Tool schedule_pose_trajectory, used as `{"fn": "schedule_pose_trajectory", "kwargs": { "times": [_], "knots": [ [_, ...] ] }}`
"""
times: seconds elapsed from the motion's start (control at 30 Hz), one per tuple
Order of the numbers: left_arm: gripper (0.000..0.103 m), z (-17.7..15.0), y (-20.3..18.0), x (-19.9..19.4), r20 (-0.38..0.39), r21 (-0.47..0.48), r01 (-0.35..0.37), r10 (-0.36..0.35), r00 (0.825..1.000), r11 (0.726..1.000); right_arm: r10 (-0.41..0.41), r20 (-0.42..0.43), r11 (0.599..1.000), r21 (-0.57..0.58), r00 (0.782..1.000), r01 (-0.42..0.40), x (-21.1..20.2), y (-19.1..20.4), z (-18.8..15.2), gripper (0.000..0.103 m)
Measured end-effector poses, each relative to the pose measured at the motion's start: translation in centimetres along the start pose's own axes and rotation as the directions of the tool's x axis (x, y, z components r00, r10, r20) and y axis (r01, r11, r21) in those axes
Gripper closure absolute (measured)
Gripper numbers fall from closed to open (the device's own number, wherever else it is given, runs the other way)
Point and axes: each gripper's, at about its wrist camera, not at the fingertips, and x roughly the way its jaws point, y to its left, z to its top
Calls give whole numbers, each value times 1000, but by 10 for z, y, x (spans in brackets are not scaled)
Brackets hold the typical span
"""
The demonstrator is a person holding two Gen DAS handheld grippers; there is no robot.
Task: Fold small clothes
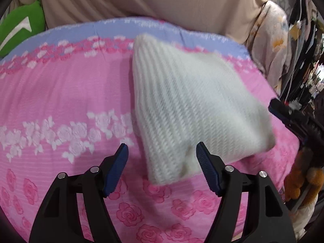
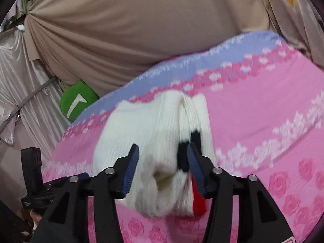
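We see a white knit garment [image 1: 182, 109] lying folded on the pink flowered bedspread [image 1: 60, 93], its near corner between the released jaws of our left gripper [image 1: 162, 170], while our right gripper [image 2: 163, 170] is spread around its other end, pads not pressing it.

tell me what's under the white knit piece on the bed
The white knit piece lies on the pink rose-print sheet. A red edge peeks out beneath it; the rest is covered.
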Motion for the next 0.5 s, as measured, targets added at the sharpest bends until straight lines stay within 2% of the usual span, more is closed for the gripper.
{"fn": "schedule_pose_trajectory", "kwargs": {
  "times": [0.03, 0.1, 0.2, 0.23, 0.27, 0.3, 0.37, 0.43, 0.47, 0.5],
  "knots": [
    [33, 7, -3, -9, 33, 3, 7, -7, 999, 1000, 0, 22, 1000, -18, 1000, 0, 2, 3, 12, 42],
    [28, 18, -8, -19, 81, 5, 6, -6, 997, 1000, -5, 11, 998, -56, 1000, 6, 25, 7, 31, 28],
    [24, 36, -13, -17, 114, 0, -12, 12, 993, 1000, -56, -111, 996, -76, 992, 47, 82, 1, 43, 25],
    [24, 41, -16, -10, 110, 1, -21, 21, 994, 1000, -98, -165, 993, -82, 981, 86, 106, -3, 42, 29],
    [24, 45, -17, -4, 100, 0, -27, 27, 995, 1000, -107, -205, 992, -93, 973, 89, 122, -3, 39, 69],
    [25, 48, -19, 4, 86, -2, -33, 34, 996, 999, -87, -228, 994, -88, 970, 68, 127, -2, 39, 81],
    [25, 48, -22, 8, 82, -3, -37, 37, 996, 999, 4, -123, 996, -84, 992, -14, 98, 9, 50, 84],
    [25, 49, -27, 7, 98, 16, -36, 34, 995, 999, 68, 5, 993, -92, 998, -67, 61, 14, 61, 86],
    [25, 49, -29, 9, 99, 24, -43, 40, 994, 999, 71, 37, 995, -77, 997, -68, 53, 8, 63, 88],
    [25, 48, -31, 14, 91, 30, -48, 46, 995, 998, 53, 21, 997, -48, 998, -52, 57, -4, 62, 88]
  ]
}}
